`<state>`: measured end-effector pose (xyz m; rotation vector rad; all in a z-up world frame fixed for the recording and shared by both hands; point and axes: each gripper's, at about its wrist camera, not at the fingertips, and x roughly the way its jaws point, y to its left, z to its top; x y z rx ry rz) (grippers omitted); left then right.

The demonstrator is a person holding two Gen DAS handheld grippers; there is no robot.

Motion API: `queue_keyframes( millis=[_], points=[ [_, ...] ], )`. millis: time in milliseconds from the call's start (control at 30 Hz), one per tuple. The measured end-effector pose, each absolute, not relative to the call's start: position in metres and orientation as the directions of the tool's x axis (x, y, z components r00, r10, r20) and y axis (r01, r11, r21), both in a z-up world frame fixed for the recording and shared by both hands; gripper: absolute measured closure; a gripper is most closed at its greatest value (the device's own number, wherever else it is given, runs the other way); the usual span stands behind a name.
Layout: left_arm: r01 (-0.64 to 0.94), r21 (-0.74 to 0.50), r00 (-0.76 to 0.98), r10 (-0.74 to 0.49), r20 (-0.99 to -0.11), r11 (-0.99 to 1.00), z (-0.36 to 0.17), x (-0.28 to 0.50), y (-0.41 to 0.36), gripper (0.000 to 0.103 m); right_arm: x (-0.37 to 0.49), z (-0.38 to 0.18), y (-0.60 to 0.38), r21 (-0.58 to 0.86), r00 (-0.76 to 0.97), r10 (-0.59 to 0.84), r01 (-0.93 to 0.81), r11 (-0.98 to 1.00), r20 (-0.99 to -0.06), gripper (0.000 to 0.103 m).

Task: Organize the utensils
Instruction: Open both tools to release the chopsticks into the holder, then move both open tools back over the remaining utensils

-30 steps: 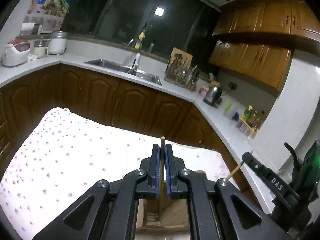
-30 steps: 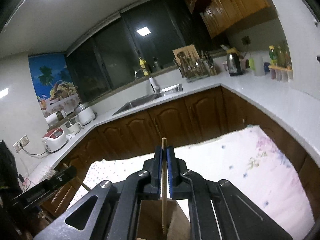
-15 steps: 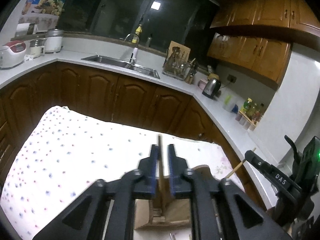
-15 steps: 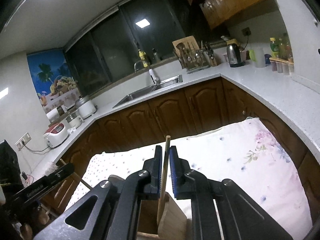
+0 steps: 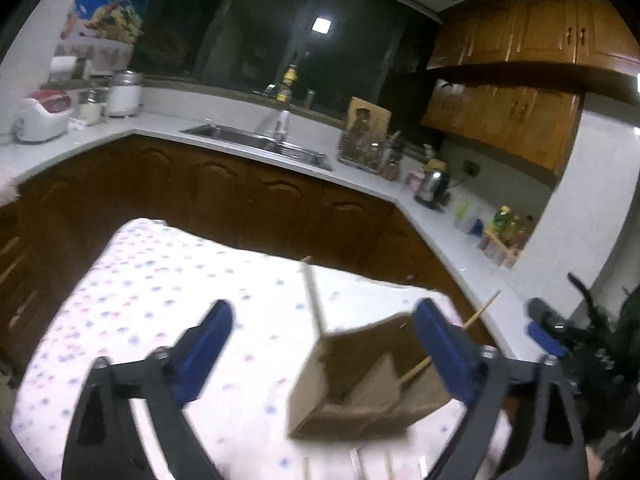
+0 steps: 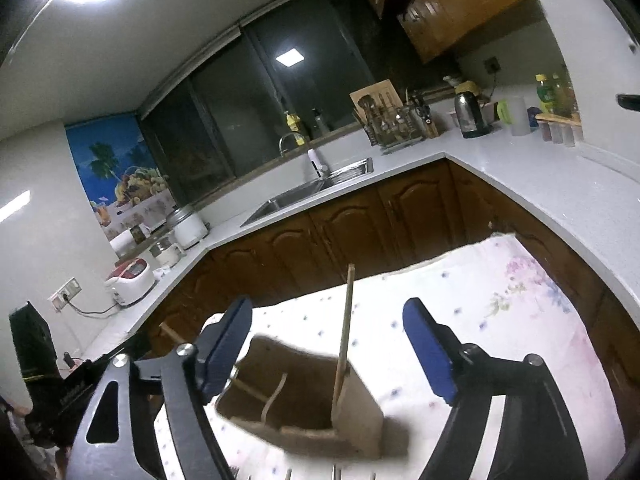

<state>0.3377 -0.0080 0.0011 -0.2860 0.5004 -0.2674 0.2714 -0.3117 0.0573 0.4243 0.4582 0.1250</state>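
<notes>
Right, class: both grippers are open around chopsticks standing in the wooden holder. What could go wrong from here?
1. The chopstick between the open right gripper leans in the wooden holder; a brushing finger could tip it out.
2. The left gripper straddles the holder and may knock it.
3. Utensils near the front edge could get swept off.

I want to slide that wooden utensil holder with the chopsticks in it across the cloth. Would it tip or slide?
The wooden holder looks tall with a narrow base, so a high push might tip it. The floral cloth may bunch under it rather than let it slide. The chopstick leans loosely inside and would probably rattle or shift.
</notes>
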Motion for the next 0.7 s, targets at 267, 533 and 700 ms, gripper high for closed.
queue_keyframes(
  millis=[267, 533, 700],
  points=[
    [0.130, -0.337, 0.827, -0.290, -0.482, 0.932, -0.022, 0.261, 0.021, 0.001, 0.202, 0.043, -0.301, 0.374, 0.886, 0.189, -0.019, 0.927, -0.424, 0.017],
    [0.102, -0.266, 0.835, -0.228, -0.500, 0.959, -0.019, 0.198, 0.030, 0.001, 0.145, 0.036, -0.281, 0.241, 0.881, 0.090, 0.028, 0.970, -0.464, 0.004],
    [0.118, -0.244, 0.806, -0.237, -0.543, 0.963, -0.022, 0.170, 0.029, 0.001, 0.123, 0.032, -0.271, 0.222, 0.869, 0.087, 0.028, 0.975, -0.488, 0.000]
  ],
)
